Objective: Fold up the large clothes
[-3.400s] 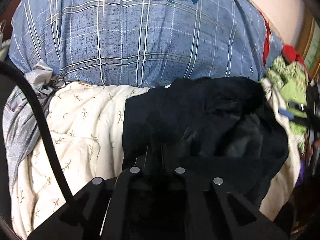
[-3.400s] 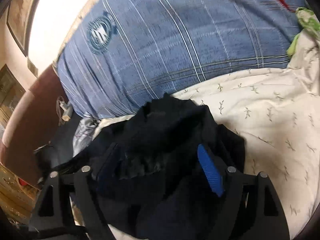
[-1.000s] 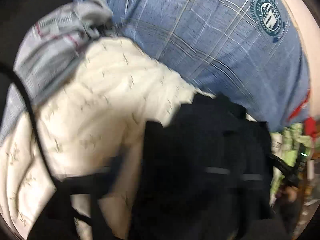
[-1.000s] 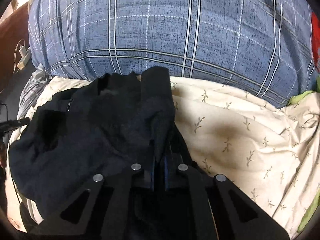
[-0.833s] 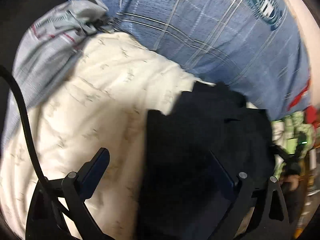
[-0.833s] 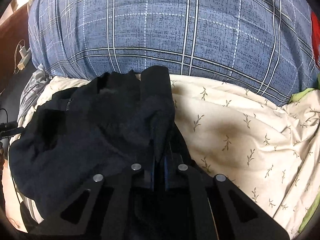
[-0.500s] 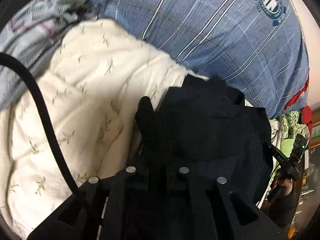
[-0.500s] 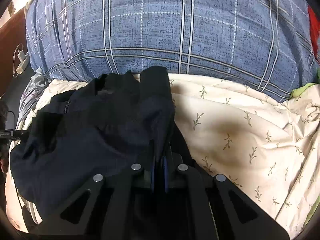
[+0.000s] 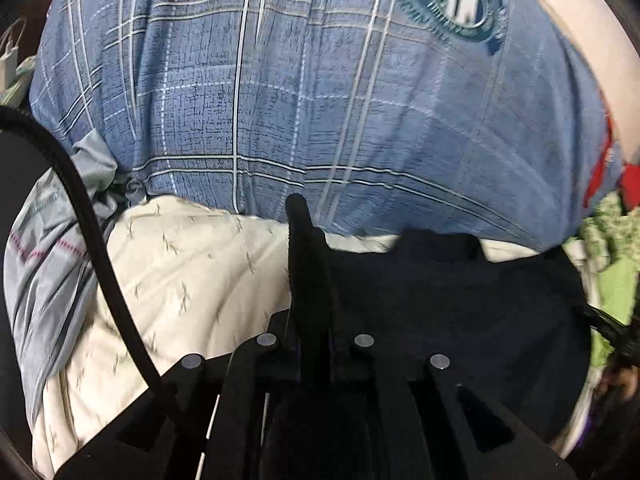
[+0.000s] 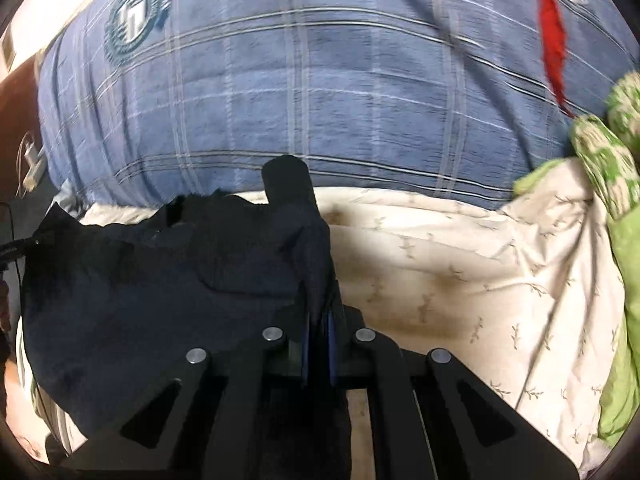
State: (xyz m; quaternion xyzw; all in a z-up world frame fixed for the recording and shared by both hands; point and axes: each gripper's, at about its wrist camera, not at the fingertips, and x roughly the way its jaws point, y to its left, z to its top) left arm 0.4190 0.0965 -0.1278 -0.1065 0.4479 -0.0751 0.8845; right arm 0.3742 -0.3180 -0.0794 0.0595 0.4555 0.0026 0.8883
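Left wrist view: a blue plaid quilt (image 9: 320,100) fills the far side, a cream leaf-print sheet (image 9: 192,264) lies nearer, and the dark garment (image 9: 440,288) spreads over it (stretched between both tools). The left gripper (image 9: 310,336) is clamped on one corner, the right gripper (image 10: 318,332) on another.

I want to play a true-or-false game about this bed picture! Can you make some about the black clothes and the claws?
1. Both claws pinch the black garment. True: the left claw and right claw are each shut on a fold.
2. The garment lies on a cream leaf-print sheet. True.
3. The big blanket behind is plain red. False: it is blue plaid with a round badge.
4. The right claw is wide open. False: it is shut on cloth.
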